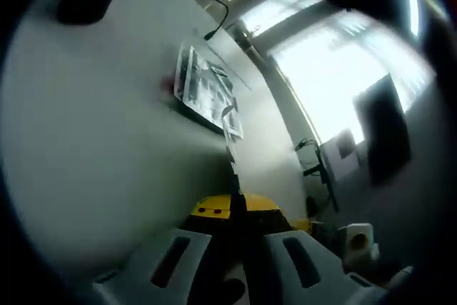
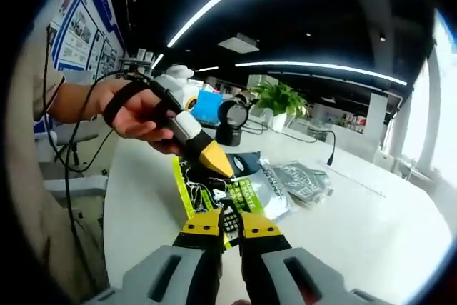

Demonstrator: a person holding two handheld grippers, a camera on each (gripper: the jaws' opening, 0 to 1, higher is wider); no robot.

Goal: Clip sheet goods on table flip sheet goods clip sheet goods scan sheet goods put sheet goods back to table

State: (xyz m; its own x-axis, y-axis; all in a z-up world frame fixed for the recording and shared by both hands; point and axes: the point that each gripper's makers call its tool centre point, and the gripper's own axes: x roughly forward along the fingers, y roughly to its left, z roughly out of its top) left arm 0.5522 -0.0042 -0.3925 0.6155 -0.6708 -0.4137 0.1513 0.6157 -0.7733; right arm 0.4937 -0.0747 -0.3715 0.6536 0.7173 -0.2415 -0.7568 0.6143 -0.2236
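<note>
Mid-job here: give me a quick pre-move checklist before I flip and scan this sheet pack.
1. Right gripper clamped on the green sheet pack: ok, the yellow tips are closed on its edge.
2. Left gripper holding a sheet edge-on: ok, jaws shut on its thin edge.
3. Person's hand on the other gripper: ok, firm grip, its yellow tip touching the pack.
4. Remaining sheet packs clear of the lift: ok, lying flat farther along the white table.
5. Black cable clear of the path: ok, it lies farther back.
6. Scanner position: cannot tell.
</note>
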